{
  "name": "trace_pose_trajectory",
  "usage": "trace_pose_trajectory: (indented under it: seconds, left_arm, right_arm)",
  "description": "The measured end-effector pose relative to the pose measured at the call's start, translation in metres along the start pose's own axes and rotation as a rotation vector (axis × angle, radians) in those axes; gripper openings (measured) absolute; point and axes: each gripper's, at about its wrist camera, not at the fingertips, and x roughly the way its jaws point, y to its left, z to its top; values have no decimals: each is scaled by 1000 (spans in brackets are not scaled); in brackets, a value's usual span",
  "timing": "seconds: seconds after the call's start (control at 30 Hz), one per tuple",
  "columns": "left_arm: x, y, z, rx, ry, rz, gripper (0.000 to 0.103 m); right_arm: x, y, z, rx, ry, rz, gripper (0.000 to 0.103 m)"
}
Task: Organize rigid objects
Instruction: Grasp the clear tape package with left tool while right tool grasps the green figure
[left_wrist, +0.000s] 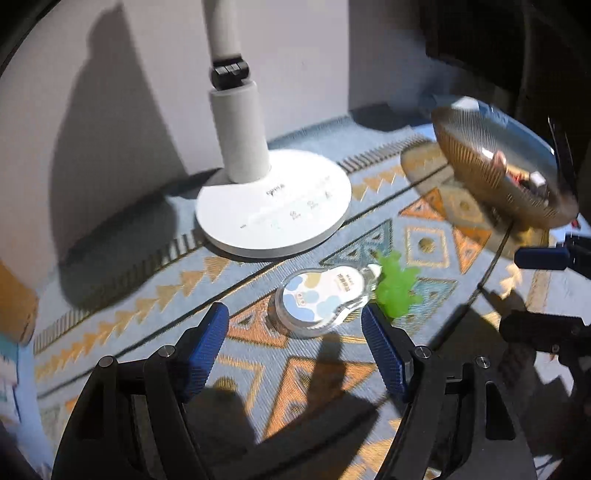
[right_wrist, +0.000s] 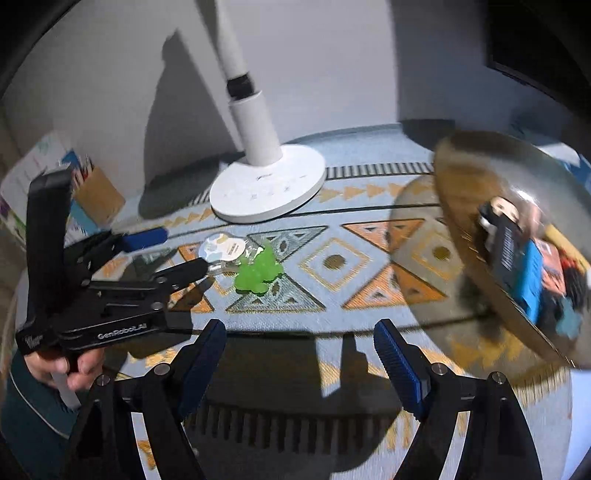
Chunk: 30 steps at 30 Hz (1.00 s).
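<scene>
- The left gripper (left_wrist: 294, 325) hovered just above the desk (left_wrist: 147, 295), its blue fingers (left_wrist: 207, 343) spread wide with nothing between them.
- Just ahead of those fingers lay a flat, clear plastic packet (left_wrist: 319, 297) with a round blue, white and tan label, resting on the desk's patterned cloth.
- A translucent green toy figure (left_wrist: 397, 286) lay touching the packet's right end.
- From the right wrist view, the left gripper (right_wrist: 177, 254) reached in from the left, one finger tip beside the packet (right_wrist: 225, 251) and the other farther back; the person's left hand (right_wrist: 66, 363) held its handle.
- The right gripper (right_wrist: 300, 354) sat nearer the desk's front edge, its blue fingers (right_wrist: 397, 365) also spread wide and holding nothing.
- A clear amber glass bowl (right_wrist: 480, 206) with a ribbed wall appeared tilted and blurred on the right, holding a blue and black object and other small items I could not identify.
- A white lamp base (left_wrist: 273, 206) with its upright column stood behind the packet, near the wall.
- A brown holder with pencils (right_wrist: 96, 192) stood at the far left.
</scene>
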Motion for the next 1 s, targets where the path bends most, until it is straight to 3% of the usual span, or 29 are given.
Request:
trace_pose_trajectory:
  seconds: [0.3, 0.47, 0.6, 0.8, 1.0]
  left_arm:
    - [34, 1, 8, 130, 21, -122, 72]
    - [38, 8, 11, 96, 18, -174, 65]
    - [34, 6, 9, 113, 8, -177, 48]
    - [33, 19, 8, 40, 9, -188, 48]
    - [26, 32, 2, -27, 5, -133, 48]
  right_arm:
    - [40, 14, 17, -79, 30, -19, 81]
    - [53, 11, 27, -57, 32, -2, 81]
    - [64, 16, 27, -81, 41, 12, 80]
    - [72, 33, 23, -150, 23, -6, 80]
    - [78, 42, 28, -198, -5, -97, 78]
